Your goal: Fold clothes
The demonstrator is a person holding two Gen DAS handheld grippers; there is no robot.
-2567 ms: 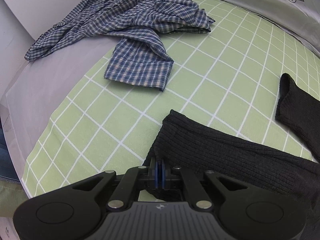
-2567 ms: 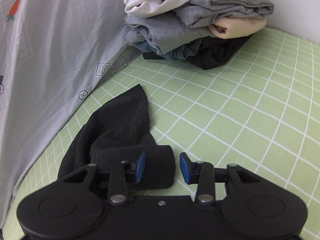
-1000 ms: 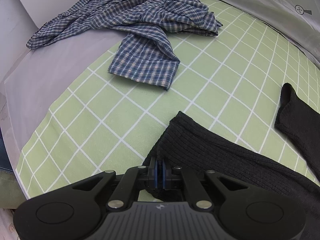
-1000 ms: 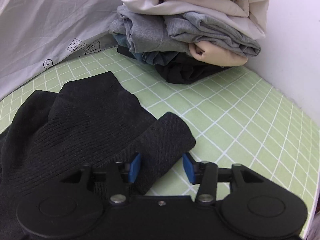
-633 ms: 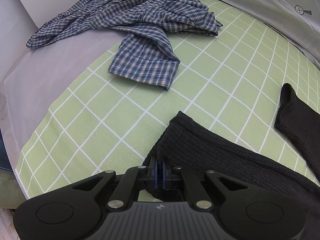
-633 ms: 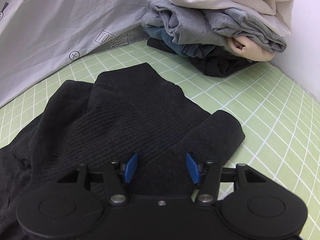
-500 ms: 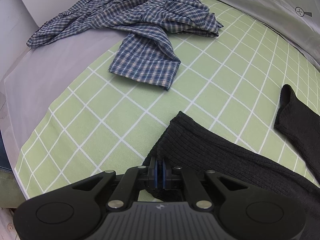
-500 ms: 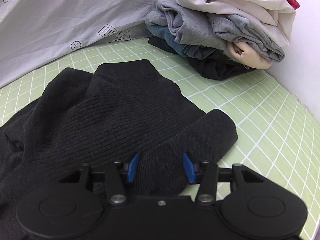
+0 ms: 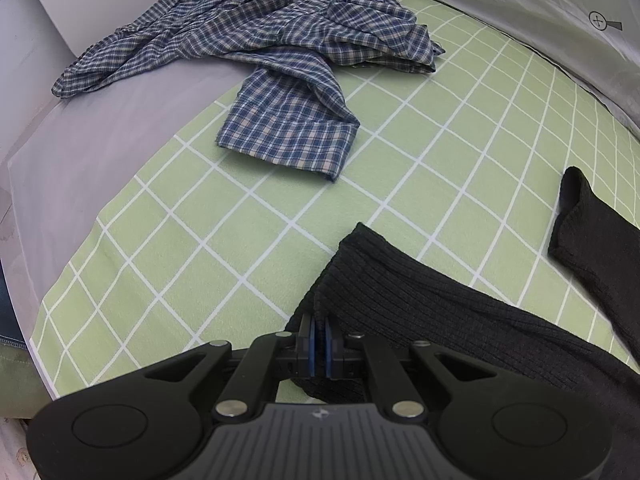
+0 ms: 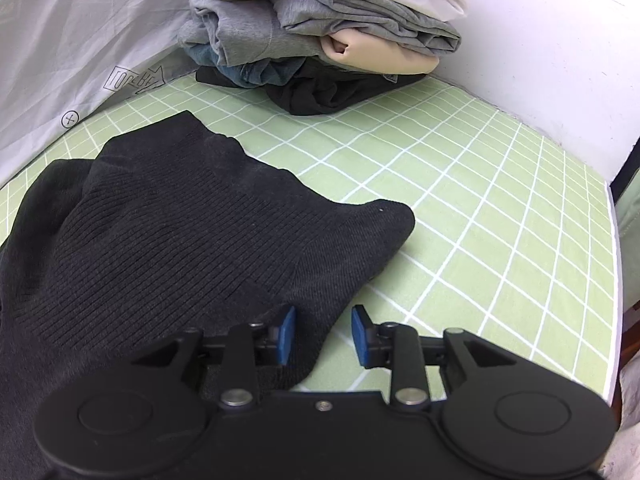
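Sweater (image 10: pixel 168 232): black knit, lying loose on the green checked bed sheet (image 9: pixel 224 248).
Left tool (image 9: pixel 319 336): pressed together, pinching the sweater's edge.
Right tool (image 10: pixel 322 334): spread, straddling a corner but not gripping.
Tip: I'd pinch that corner before lifting, then keep both ends level so the fold lands flat.

Your left tongs (image 9: pixel 319 344) pinch the hem corner of the sweater (image 9: pixel 460 320), which lies on the bed sheet (image 9: pixel 180 248) running off to the right. Checked shirt (image 9: pixel 280 60) sits behind it, well apart, partly on the sheet, partly off its left edge. Your right tongs (image 10: pixel 323 336) straddle the sweater's near edge, gap between the pads. Clothes stack (image 10: pixel 320 36) is behind the sweater against the wall (image 10: pixel 540 40), pillow (image 10: pixel 60 40) to its left.
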